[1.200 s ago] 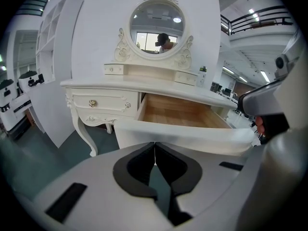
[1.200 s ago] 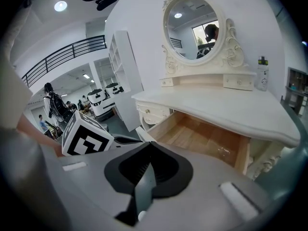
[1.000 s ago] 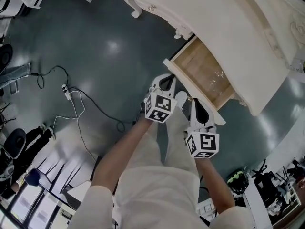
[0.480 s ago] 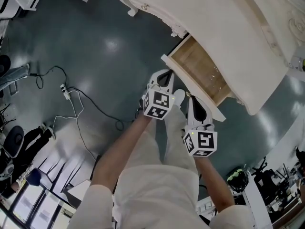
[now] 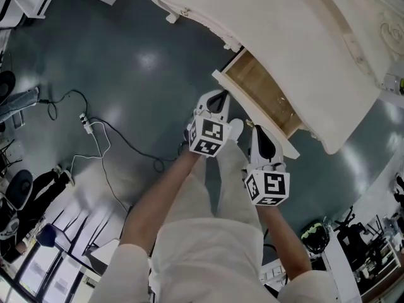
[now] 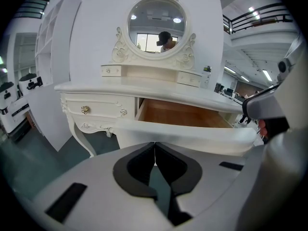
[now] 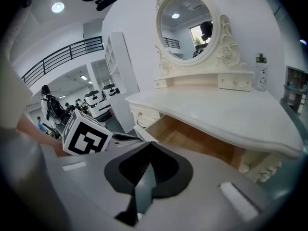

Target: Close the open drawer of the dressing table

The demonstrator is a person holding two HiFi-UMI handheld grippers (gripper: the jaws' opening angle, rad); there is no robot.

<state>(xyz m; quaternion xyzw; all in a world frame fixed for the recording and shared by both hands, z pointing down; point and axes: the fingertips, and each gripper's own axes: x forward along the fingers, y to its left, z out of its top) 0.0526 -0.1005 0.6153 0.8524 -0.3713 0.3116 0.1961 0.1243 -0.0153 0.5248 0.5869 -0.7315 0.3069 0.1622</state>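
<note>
The cream dressing table (image 5: 303, 36) fills the upper right of the head view. Its middle drawer (image 5: 262, 96) is pulled out and shows a bare wooden bottom (image 6: 178, 115). The white drawer front (image 6: 183, 131) runs across just beyond my left gripper (image 6: 155, 144), which is shut with nothing in it. In the head view the left gripper (image 5: 218, 98) sits at the front's left end. My right gripper (image 5: 261, 133) is up against the front further right. The right gripper (image 7: 150, 147) is shut and empty too, with the open drawer (image 7: 192, 138) ahead of it.
A round mirror (image 6: 156, 23) and small upper drawers stand on the tabletop, and a bottle (image 7: 260, 73) at its right. A side drawer with a gold knob (image 6: 85, 109) is closed. Cables and a power strip (image 5: 91, 124) lie on the floor to the left. A white shelf (image 6: 48, 37) stands beside the table.
The head view has shifted a little, so the table sits further up and left. Both grippers stay shut at the drawer front. The drawer's opening looks much the same.
</note>
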